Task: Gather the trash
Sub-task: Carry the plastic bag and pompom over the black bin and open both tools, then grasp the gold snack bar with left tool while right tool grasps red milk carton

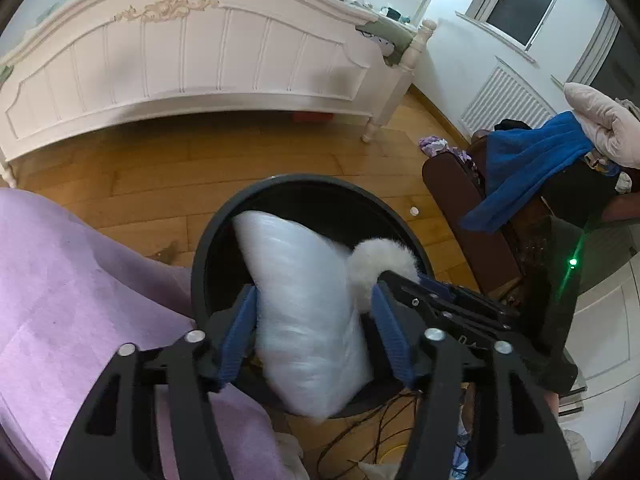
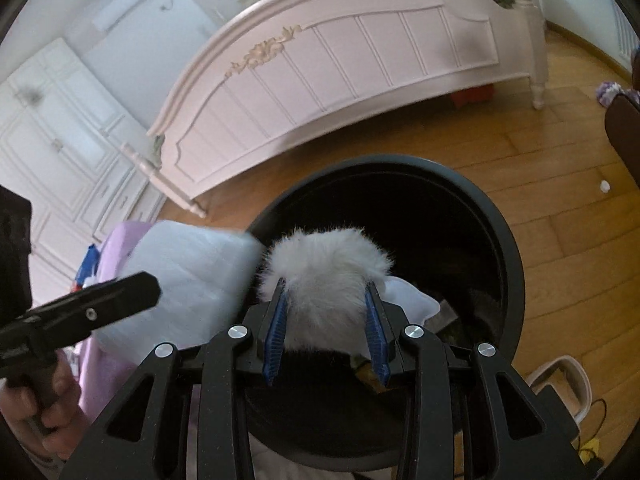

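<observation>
1. A white foam packing sheet [image 1: 304,312] is pinched between the blue pads of the left gripper [image 1: 314,336] and is held over the open mouth of the black trash bin [image 1: 208,248], its upper end already inside the rim.
2. A white furry ball [image 2: 328,276] is clamped by the right gripper [image 2: 326,332], whose jaws are closed against its sides, and is held above the bin's dark interior, where crumpled white paper [image 2: 412,296] is seen.
3. A spill is judged possible: the foam sheet is wide and stiff against the rim, so it could catch on the edge or spring back out if released early; the fluff could cling to the pads.
4. Both grippers are angled downward over the bin, side by side, with the right one's fingers touching or just beside the foam.
5. Beyond the bin, a wooden floor [image 1: 160,168], a white bed frame [image 1: 180,60] and a purple cloth [image 1: 72,280] are shown.
</observation>
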